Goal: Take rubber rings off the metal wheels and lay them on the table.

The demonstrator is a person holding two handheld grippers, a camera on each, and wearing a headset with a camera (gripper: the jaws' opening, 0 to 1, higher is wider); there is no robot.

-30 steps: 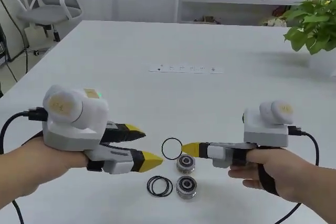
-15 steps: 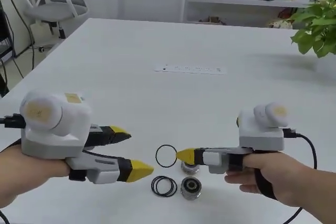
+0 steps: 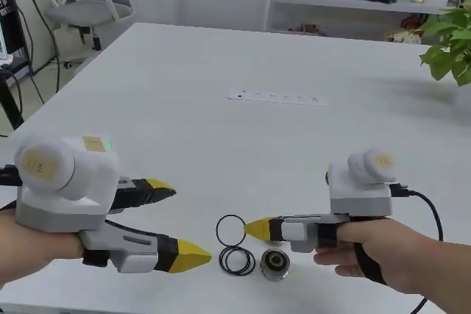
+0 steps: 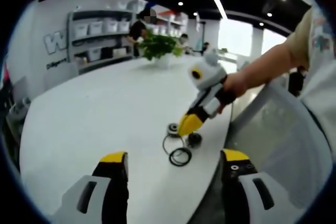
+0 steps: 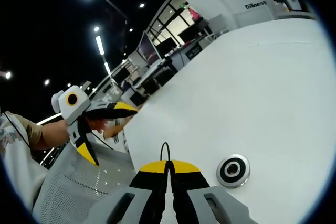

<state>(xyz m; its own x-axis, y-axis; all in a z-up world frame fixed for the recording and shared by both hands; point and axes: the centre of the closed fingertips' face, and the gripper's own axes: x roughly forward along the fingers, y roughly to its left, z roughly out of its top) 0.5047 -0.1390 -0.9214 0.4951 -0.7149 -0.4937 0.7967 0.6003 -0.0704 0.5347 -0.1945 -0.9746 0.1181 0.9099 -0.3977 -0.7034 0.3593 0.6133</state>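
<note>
**Right tool closed on one ring; left tool open**

The right gripper lay low over the near edge of the table. Its yellow-tipped jaws were pressed together on the right side of a thin black rubber ring. In the right gripper view the ring rose as a fine dark line from between the closed tips. Whether the ring rested on the surface or hung just above it could not be told.

The left gripper was held to the left, apart from the parts, with its jaws spread wide and nothing between them.

Just nearer than the held ring, loose rings lay overlapping flat on the table. Touching or just right of them lay a metal wheel, a short bright cylinder with a dark centre. In the left gripper view a second wheel lay beyond the right gripper's tip.

The table was broad, white, matt and smooth. A pale socket strip was set in it towards the far side.

Beyond the far left corner stood a grey office chair. A leafy green plant stood at the far right. A counter with bottles and equipment ran along the far wall. Wall shelving with white bins appeared in the left gripper view.
</note>
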